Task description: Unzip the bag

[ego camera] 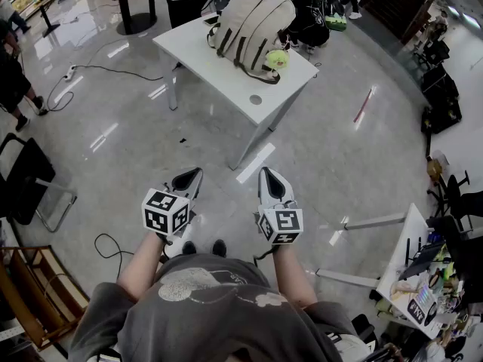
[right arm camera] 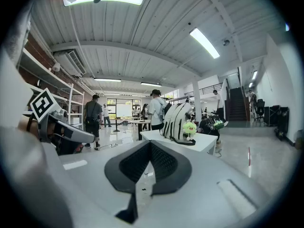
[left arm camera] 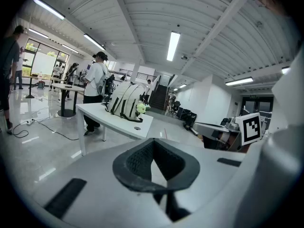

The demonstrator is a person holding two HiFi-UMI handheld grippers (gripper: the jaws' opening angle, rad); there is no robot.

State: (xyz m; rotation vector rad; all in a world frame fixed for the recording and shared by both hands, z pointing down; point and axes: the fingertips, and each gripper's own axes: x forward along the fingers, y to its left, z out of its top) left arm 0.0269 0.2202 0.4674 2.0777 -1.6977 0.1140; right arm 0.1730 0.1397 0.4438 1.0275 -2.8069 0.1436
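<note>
A beige backpack point(ego camera: 253, 25) with dark straps lies on a white table point(ego camera: 226, 74) well ahead of me. A yellow-green plush charm point(ego camera: 277, 59) hangs at its near end. The backpack also shows in the left gripper view point(left arm camera: 124, 101) and the right gripper view point(right arm camera: 176, 120). My left gripper point(ego camera: 192, 178) and right gripper point(ego camera: 270, 178) are side by side over the floor, far short of the table. Both point toward the backpack. The left gripper point(left arm camera: 153, 144) and right gripper point(right arm camera: 150, 146) are each shut with nothing between the pads.
People stand beyond the table. Black bags point(ego camera: 313, 13) sit on the floor behind it. A cable point(ego camera: 83, 74) trails across the glossy floor at left, near a black chair point(ego camera: 26, 176) and a wooden shelf point(ego camera: 30, 292). A cluttered desk point(ego camera: 419, 277) stands at right.
</note>
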